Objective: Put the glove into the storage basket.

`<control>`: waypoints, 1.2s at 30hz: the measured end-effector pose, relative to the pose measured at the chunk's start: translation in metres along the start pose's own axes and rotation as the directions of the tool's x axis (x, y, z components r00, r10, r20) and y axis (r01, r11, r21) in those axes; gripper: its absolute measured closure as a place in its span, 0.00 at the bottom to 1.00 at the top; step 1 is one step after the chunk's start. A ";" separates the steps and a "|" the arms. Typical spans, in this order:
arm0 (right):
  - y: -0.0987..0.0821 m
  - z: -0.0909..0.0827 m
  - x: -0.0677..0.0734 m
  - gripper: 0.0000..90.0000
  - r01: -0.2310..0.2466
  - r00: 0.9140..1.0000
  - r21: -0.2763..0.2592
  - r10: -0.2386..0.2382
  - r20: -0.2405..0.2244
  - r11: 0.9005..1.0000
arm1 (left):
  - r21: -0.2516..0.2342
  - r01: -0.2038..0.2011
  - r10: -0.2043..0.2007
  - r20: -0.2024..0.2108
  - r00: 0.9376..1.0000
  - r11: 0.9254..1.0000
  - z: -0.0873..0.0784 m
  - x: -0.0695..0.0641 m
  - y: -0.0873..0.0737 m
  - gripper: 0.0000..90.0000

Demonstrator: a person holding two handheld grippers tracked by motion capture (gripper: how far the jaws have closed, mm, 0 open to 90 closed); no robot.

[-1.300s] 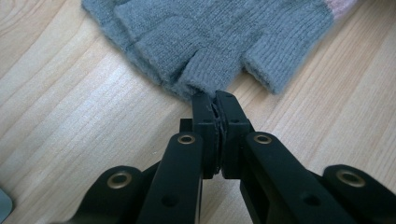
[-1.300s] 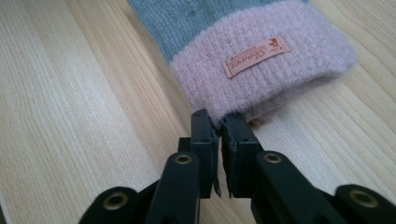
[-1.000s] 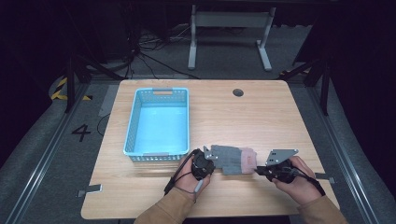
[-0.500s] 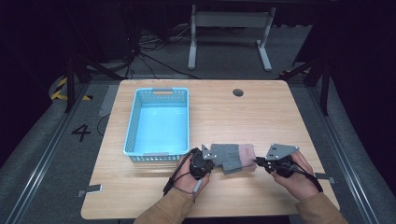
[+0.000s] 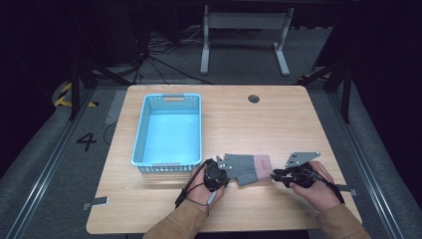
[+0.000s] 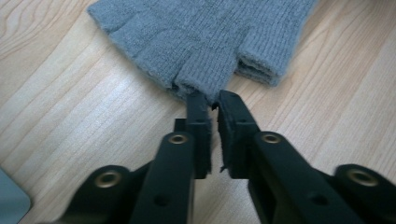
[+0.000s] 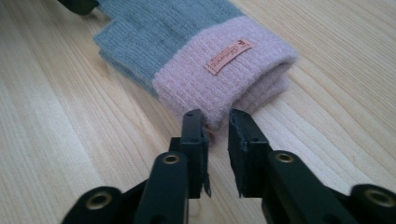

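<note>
The glove point(image 5: 247, 168) lies flat near the tabletop's point(image 5: 278, 119) front edge, both grippers' fingers point(image 6: 198, 116) just opening narrowly at its ends, apparently releasing it.

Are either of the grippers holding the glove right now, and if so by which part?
Nothing is held. The left gripper has just been opening at the finger end of the glove, and the right gripper at its pink cuff. The glove lies on the table.

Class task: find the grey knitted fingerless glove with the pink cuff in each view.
High view: grey knitted fingerless glove with the pink cuff lies low centre, between both tools.
Left gripper view: top centre, finger ends.
Right gripper view: upper centre, cuff nearest.
Shared landmark: pale wooden table.
</note>
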State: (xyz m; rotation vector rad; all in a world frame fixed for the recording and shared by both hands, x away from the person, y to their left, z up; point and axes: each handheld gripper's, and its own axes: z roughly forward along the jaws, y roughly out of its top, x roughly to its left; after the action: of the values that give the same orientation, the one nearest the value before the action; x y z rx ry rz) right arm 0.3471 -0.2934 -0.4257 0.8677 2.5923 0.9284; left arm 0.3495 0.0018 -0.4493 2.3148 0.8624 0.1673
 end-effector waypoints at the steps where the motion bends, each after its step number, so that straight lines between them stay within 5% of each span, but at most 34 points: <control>1: 0.000 -0.001 0.000 0.80 0.004 1.000 -0.002 -0.004 0.001 1.000 | -0.004 0.005 -0.005 0.000 1.000 1.000 -0.001 0.000 0.000 0.83; 7: -0.001 -0.011 -0.005 0.70 -0.026 0.999 -0.047 0.027 0.030 0.999 | -0.028 0.017 -0.017 0.002 1.000 0.999 -0.005 0.000 0.002 0.72; 15: -0.008 -0.016 -0.015 0.61 -0.124 0.989 -0.096 0.131 0.070 0.988 | -0.088 0.043 -0.044 -0.008 0.999 0.995 -0.013 -0.001 0.004 0.63; 25: -0.034 0.004 -0.039 0.55 -0.275 0.942 -0.113 0.291 0.166 0.955 | -0.125 0.064 -0.066 -0.014 0.998 0.990 -0.012 -0.007 0.008 0.52; 36: -0.036 -0.003 -0.044 0.55 -0.276 0.941 -0.146 0.298 0.159 0.950 | -0.128 0.068 -0.068 0.006 0.998 0.989 -0.008 -0.014 0.032 0.42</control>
State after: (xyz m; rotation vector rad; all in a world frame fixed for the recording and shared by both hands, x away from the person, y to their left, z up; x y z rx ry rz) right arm 0.3639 -0.3440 -0.4450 1.2578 2.2687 1.0182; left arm 0.3536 -0.0206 -0.4216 2.1633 0.9019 0.1860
